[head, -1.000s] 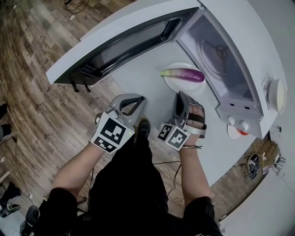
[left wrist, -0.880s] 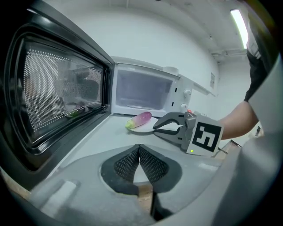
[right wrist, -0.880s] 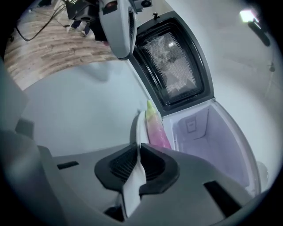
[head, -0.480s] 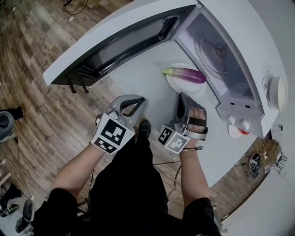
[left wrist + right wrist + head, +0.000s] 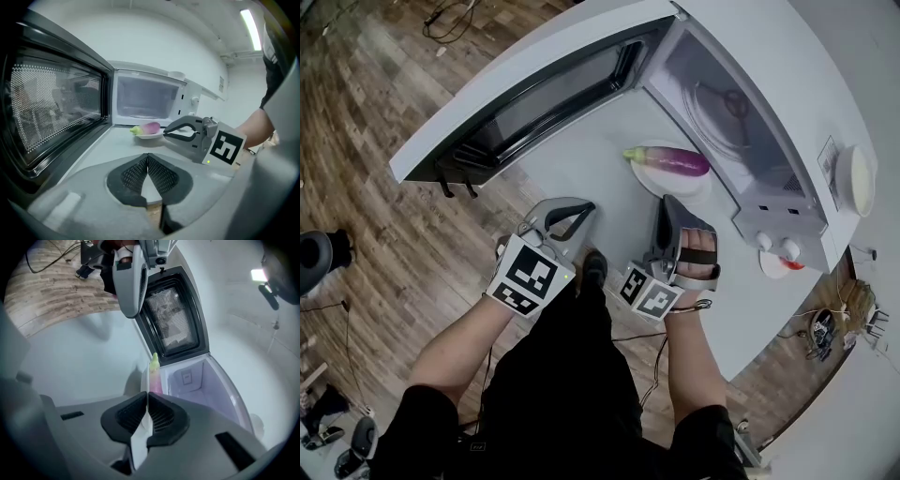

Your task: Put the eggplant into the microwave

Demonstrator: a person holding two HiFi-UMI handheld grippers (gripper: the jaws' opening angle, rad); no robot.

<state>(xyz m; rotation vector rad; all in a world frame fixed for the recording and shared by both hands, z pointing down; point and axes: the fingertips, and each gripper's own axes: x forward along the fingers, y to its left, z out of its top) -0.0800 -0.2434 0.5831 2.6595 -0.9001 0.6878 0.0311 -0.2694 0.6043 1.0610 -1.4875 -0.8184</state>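
The right gripper sits low over the white table, its 2 jaws pressed together tip to tip, with only the plate and eggplant showing beyond them in its own view. The left gripper hovers beside it near the table's front edge, its jaws likewise shut against each other. Just ahead of the right gripper's tips lies the purple eggplant with its green stem end pointing left, resting on a small white plate. The plate stands on the table right in front of the open microwave, whose cavity holds a glass turntable. The microwave door is swung wide out to the left, above the left gripper. 2 knobs sit on the microwave's control panel, off to the right gripper's right.
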